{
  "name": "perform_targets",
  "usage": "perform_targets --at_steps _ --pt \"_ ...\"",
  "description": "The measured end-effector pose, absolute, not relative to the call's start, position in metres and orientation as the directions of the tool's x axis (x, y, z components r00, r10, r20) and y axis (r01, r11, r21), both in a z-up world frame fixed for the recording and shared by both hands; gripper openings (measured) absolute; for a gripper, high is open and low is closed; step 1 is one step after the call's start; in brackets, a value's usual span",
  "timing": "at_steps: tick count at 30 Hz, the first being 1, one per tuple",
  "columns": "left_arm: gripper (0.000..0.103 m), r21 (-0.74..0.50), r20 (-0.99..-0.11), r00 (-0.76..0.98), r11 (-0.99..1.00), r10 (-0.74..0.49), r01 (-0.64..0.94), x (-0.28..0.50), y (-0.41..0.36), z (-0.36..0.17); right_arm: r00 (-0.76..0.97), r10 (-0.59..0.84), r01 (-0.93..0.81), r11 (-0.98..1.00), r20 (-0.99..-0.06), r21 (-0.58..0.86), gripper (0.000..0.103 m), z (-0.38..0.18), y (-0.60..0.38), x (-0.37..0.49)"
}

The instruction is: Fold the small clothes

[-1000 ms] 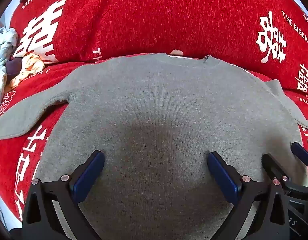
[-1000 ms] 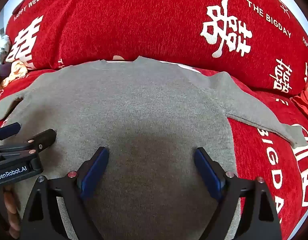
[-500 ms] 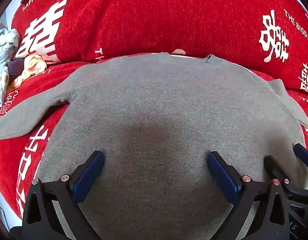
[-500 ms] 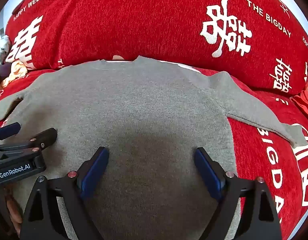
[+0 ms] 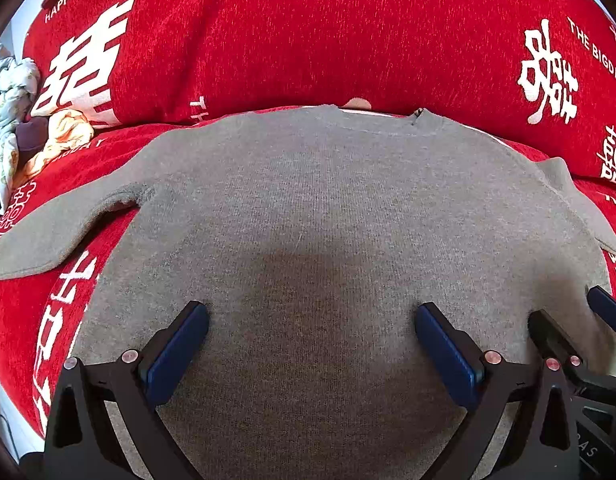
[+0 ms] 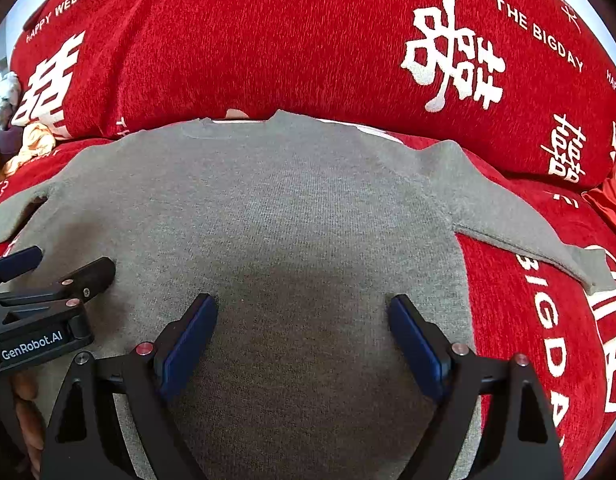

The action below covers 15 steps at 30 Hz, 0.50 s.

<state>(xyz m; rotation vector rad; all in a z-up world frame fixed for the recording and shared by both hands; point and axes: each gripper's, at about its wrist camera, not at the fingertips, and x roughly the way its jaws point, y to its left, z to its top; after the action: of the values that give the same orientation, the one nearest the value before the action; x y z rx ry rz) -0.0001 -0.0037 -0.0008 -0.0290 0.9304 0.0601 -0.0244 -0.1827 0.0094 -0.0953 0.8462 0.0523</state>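
Note:
A small grey knit sweater (image 5: 328,208) lies flat and face down on a red sofa seat, neck toward the backrest; it also shows in the right wrist view (image 6: 268,208). Its left sleeve (image 5: 48,236) and right sleeve (image 6: 520,224) spread outward. My left gripper (image 5: 312,320) is open and empty above the sweater's lower body. My right gripper (image 6: 304,312) is open and empty just to its right, over the same lower body. Each gripper shows at the edge of the other's view.
The red sofa backrest (image 5: 308,32) with white characters rises right behind the neck. A heap of crumpled clothes (image 5: 16,120) lies at the far left of the seat. Red seat cover (image 6: 548,340) with white lettering extends to the right of the sweater.
Both grippers stay open and nearly still; the left wrist view has drifted slightly, shifting the sweater a little in frame.

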Motion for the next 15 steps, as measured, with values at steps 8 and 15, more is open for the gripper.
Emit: perform_targets --at_steps 8,15 --pt "0.103 0.004 -0.812 0.581 0.997 0.048 -0.076 0.002 -0.004 0.000 0.625 0.002 -0.079 0.995 -0.781 -0.060 0.090 0.013 -0.181 -0.019" --pt "0.103 0.010 -0.845 0.532 0.997 0.047 -0.072 0.007 -0.003 0.003 0.544 0.001 -0.095 0.994 -0.839 -0.060 0.090 0.017 -0.181 -0.006"
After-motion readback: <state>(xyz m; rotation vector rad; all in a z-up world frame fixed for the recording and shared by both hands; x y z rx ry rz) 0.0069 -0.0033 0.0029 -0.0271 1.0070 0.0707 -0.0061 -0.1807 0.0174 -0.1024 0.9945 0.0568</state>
